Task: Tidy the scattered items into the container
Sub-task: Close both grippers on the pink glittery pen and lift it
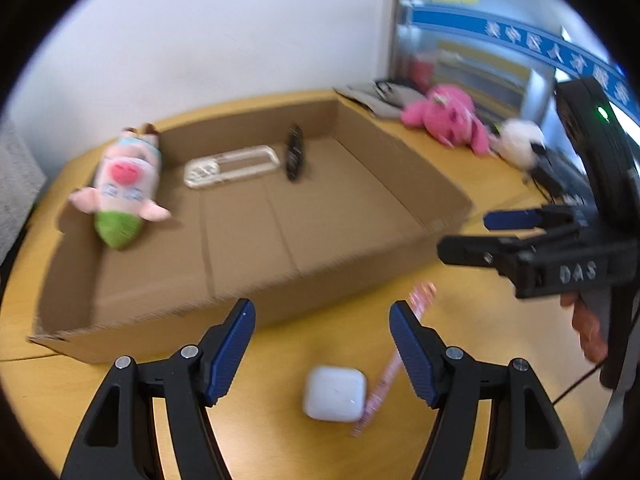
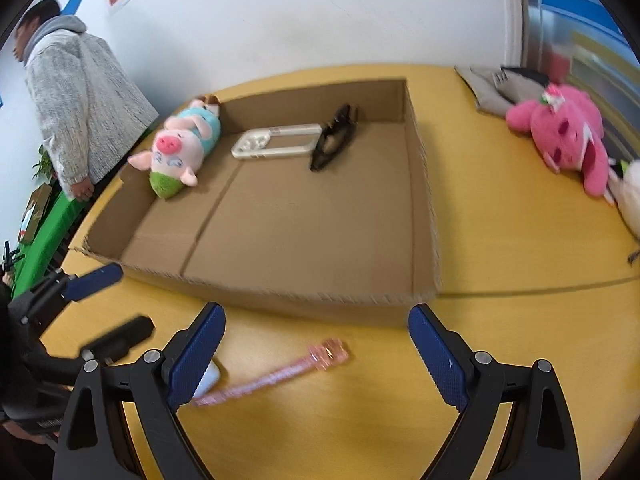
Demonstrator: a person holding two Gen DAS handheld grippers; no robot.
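A shallow cardboard box lies on the yellow table. In it are a pig plush, a clear phone case and a black item. On the table in front of the box lie a white earbud case and a pink toothbrush. My left gripper is open above the earbud case. My right gripper is open above the toothbrush; it also shows in the left wrist view.
A pink plush and a white plush lie on the table right of the box, with grey papers behind. A person in a grey hoodie stands at the far left.
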